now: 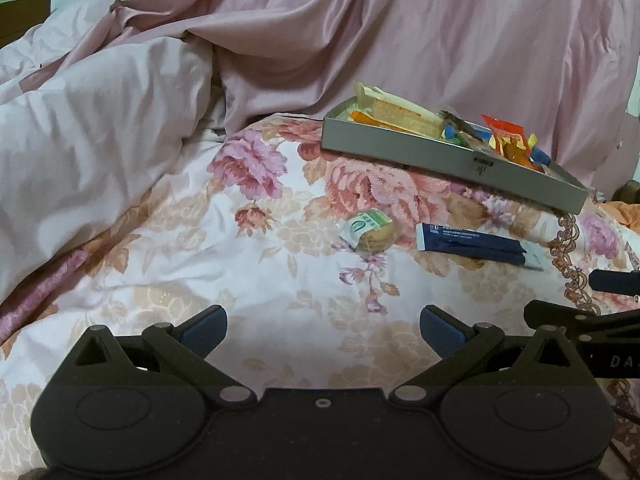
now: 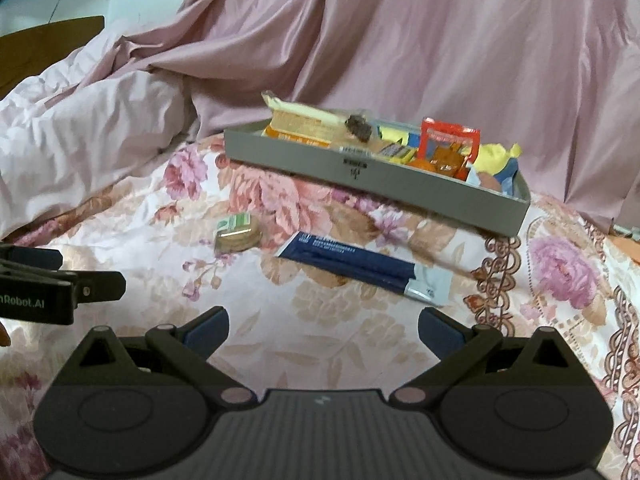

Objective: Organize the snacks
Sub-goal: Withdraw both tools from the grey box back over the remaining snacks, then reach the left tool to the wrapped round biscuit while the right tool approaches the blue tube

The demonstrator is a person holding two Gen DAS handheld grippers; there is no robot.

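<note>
Left claw (image 1: 323, 330): jaws spread wide, nothing pinched, held low over the floral bedspread (image 1: 248, 264). To its left, a rumpled pale pink duvet (image 1: 92, 136) is heaped up, its edge closing off that side. Straight ahead of the left claw, open bedspread is seen up to a small round snack in a green-and-white wrapper (image 1: 367, 232). Just right of that snack, apart from it, a long dark blue sachet (image 1: 476, 246) lies flat. Beyond both, a shallow grey tray (image 1: 404, 146) is seen, filled with mixed wrapped snacks; its near wall faces the claws, and its right corner lies past the sachet's far end.

Right claw (image 2: 323, 330): jaws also spread wide, empty. The blue sachet lies ahead and slightly right of it, with bare bedspread between. The bedspread's patterned border (image 2: 624, 336) runs along the far right. Pink draped fabric (image 2: 400, 40) closes off the back behind the tray.
</note>
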